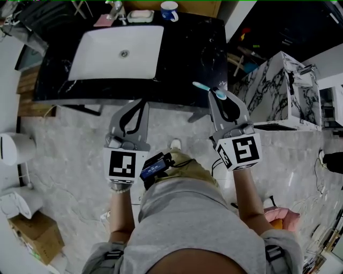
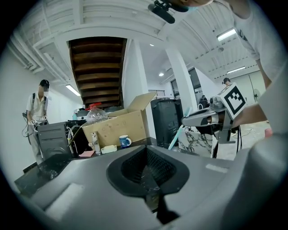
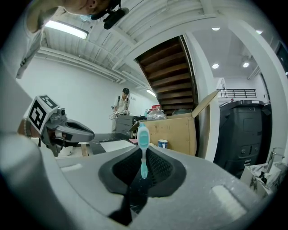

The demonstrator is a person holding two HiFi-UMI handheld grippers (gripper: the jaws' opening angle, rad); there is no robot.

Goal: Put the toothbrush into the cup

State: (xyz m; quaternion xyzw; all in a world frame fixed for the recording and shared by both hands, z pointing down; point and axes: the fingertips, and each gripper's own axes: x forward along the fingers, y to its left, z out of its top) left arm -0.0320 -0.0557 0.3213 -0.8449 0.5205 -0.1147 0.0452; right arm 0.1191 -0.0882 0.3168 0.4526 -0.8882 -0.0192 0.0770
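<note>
A: Right tool (image 1: 221,103) clamped on the toothbrush (image 1: 208,89) by the handle, head poking out past the tips. Why gripped so far back?

B: Probably to leave length free for sliding into the cup (image 1: 169,10). Left tool (image 1: 137,107) closed on nothing, carried alongside, seemingly just spare.

A: And the cup?

B: Back edge of the black tabletop (image 1: 187,59), beyond the sink (image 1: 115,51), well apart from both.

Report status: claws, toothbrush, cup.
Right claw shut on toothbrush, brush head past the tips. Left claw shut, empty. Cup at counter's far edge, not reached. No obstacle seen.
</note>
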